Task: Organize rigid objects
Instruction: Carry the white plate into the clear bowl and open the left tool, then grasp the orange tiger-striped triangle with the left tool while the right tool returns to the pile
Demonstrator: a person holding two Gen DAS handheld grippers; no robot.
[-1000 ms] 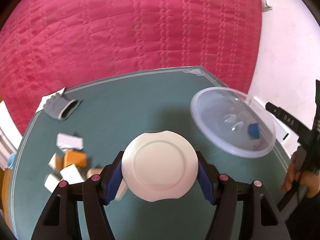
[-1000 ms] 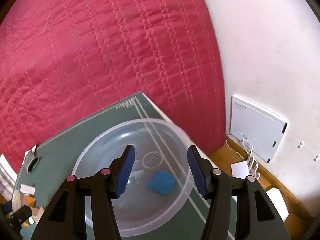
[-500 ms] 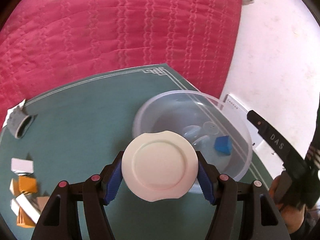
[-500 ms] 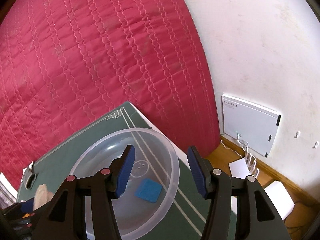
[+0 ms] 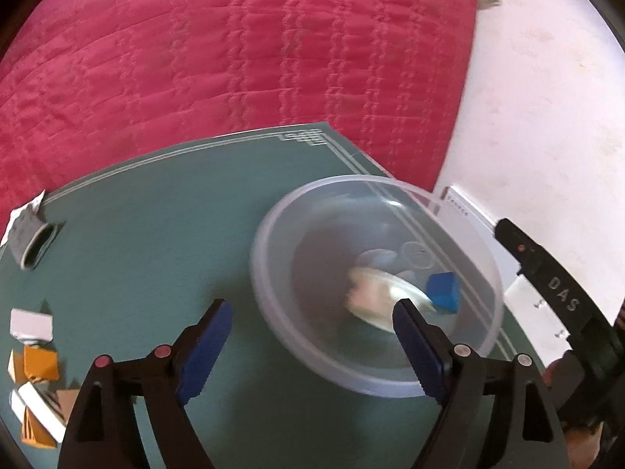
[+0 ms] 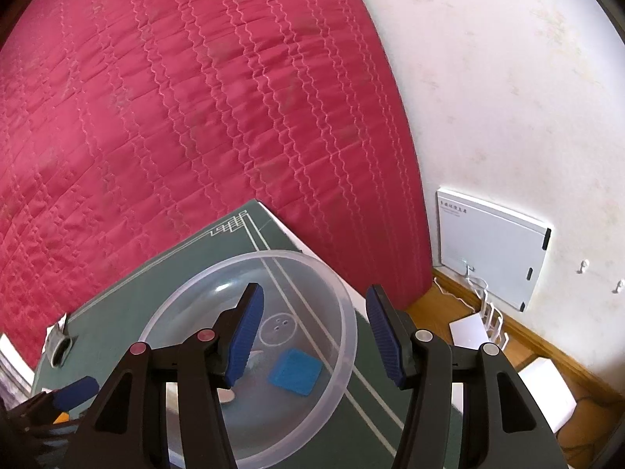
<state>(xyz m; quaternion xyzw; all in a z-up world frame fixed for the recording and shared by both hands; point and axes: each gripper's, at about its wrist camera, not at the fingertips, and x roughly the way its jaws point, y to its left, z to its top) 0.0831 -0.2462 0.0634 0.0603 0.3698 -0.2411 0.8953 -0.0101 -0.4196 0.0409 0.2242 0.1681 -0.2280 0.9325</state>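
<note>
Left gripper (image 5: 310, 336) just sprung wide and empty at lower centre, white disc (image 5: 375, 293) blurred inside clear bowl (image 5: 273, 234) beside blue block (image 5: 443, 291); right gripper (image 6: 312, 336) part-open, empty; risks bouncing out or nudging bowl.

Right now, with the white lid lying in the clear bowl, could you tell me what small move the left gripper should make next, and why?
Probably draw the left gripper back from the clear bowl toward the small blocks at the mat's left edge. Its jaws have just been opening and hold nothing; the white lid already lies inside beside the blue block, while those blocks remain unsorted.
</note>
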